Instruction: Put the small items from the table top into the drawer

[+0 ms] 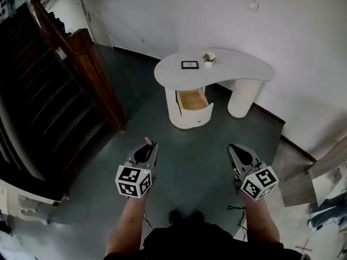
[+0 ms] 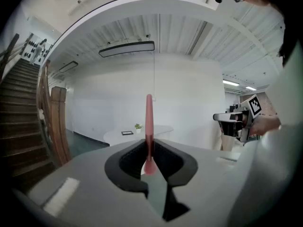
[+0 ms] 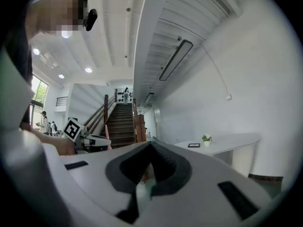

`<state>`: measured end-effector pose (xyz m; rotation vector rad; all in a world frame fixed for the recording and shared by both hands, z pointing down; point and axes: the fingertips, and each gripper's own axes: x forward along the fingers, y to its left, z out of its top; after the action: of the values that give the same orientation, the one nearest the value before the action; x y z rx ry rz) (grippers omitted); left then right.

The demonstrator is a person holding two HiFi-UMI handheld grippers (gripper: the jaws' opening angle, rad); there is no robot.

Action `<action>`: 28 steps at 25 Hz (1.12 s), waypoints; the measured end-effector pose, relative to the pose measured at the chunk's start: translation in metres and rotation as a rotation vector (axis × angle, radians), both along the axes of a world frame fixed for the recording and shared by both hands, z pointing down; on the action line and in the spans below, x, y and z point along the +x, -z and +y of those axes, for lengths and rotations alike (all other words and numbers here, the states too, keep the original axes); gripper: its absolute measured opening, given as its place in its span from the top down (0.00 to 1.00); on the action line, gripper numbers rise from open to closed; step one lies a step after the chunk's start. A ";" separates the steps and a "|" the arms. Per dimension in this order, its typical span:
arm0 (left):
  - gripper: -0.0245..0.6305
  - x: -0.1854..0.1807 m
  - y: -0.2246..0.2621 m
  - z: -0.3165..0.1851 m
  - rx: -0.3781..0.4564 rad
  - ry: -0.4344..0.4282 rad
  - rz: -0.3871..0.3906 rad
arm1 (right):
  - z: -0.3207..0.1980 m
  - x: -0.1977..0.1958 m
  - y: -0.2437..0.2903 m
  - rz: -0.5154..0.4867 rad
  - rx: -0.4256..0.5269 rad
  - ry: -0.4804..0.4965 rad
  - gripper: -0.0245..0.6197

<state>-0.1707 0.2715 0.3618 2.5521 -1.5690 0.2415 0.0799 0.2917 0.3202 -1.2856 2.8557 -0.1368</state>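
Pink and thin, a stick is standing up between the fingers of the left gripper, which are pressing together on its lower end. In the head view the stick's tip is poking out just past the left gripper, and both grippers are hanging over the dark floor, well apart from the furniture. The right gripper is being held level with the left one. In its own view the fingers of the right gripper are lying closed against each other. Something pale is showing at the seam, too blurred to name.

Ahead, a white bench is standing against the wall. A small dark frame is lying flat on its top, and a potted plant is sitting just beside the frame, to the right. Under the top, a drawer is standing pulled out, its pale wood inside facing up. The same bench is showing far off in the left gripper view, with the frame and plant on it. Wooden stairs are rising at the person's left.
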 end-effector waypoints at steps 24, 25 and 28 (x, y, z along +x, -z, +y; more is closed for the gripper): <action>0.88 0.064 -0.004 -0.005 -0.027 0.003 -0.031 | -0.006 0.061 -0.015 -0.048 -0.014 -0.019 0.94; 0.88 0.066 -0.006 -0.005 -0.028 0.002 -0.031 | -0.007 0.062 -0.016 -0.048 -0.013 -0.018 0.94; 0.88 0.073 -0.011 -0.011 -0.029 -0.005 -0.032 | -0.010 0.065 -0.020 -0.050 -0.021 -0.016 0.94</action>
<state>-0.0981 0.2603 0.3724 2.5424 -1.5585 0.3046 0.1446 0.2814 0.3407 -1.2888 2.8093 -0.1958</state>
